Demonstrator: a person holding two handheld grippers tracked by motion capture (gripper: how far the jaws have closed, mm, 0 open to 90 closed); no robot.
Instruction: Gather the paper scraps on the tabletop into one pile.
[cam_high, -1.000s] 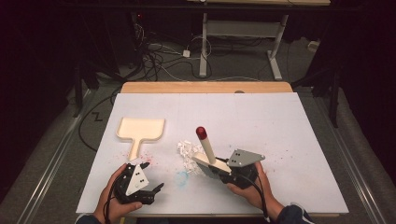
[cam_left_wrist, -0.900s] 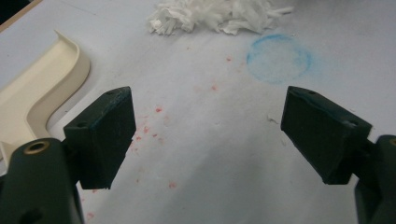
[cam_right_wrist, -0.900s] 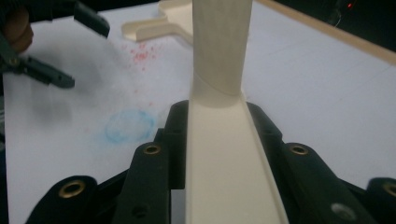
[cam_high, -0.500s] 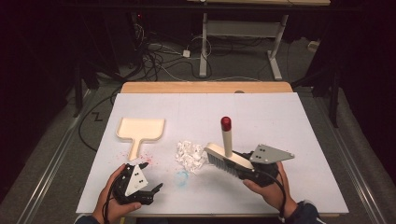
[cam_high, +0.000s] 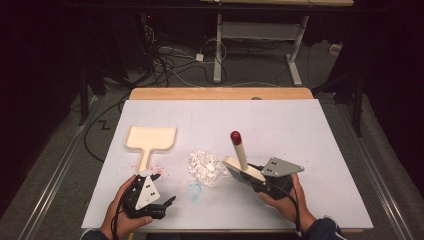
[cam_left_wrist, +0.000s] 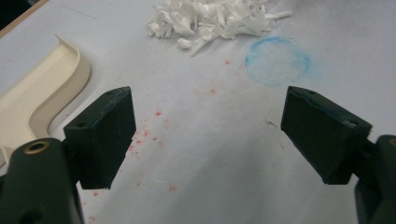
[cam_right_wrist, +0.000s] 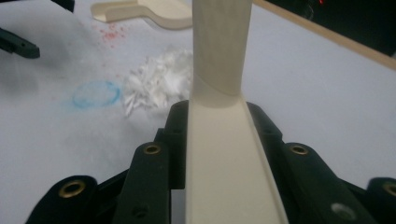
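Observation:
A cream brush (cam_high: 243, 169) with a red-tipped handle (cam_high: 235, 135) is clamped in my right gripper (cam_high: 250, 176), which is shut on its body (cam_right_wrist: 219, 154). The brush head sits at the right edge of a pile of white paper shreds (cam_high: 203, 167) (cam_right_wrist: 159, 81) (cam_left_wrist: 210, 21). A cream dustpan (cam_high: 150, 139) (cam_left_wrist: 39, 93) lies flat to the left of the pile, its handle pointing toward me. My left gripper (cam_high: 164, 189) (cam_left_wrist: 205, 135) rests near the front edge by the dustpan handle, open, with bare table between its jaws.
A faint blue ring mark (cam_high: 194, 190) (cam_left_wrist: 277, 61) and red specks (cam_left_wrist: 149, 133) stain the white table sheet (cam_high: 310, 130). A wooden table edge (cam_high: 220, 93) runs along the back. Cables and desk legs (cam_high: 295, 60) stand on the floor beyond.
My right gripper swung the brush right, off the shred pile, then came back a little left against the pile's edge. The left gripper stayed put.

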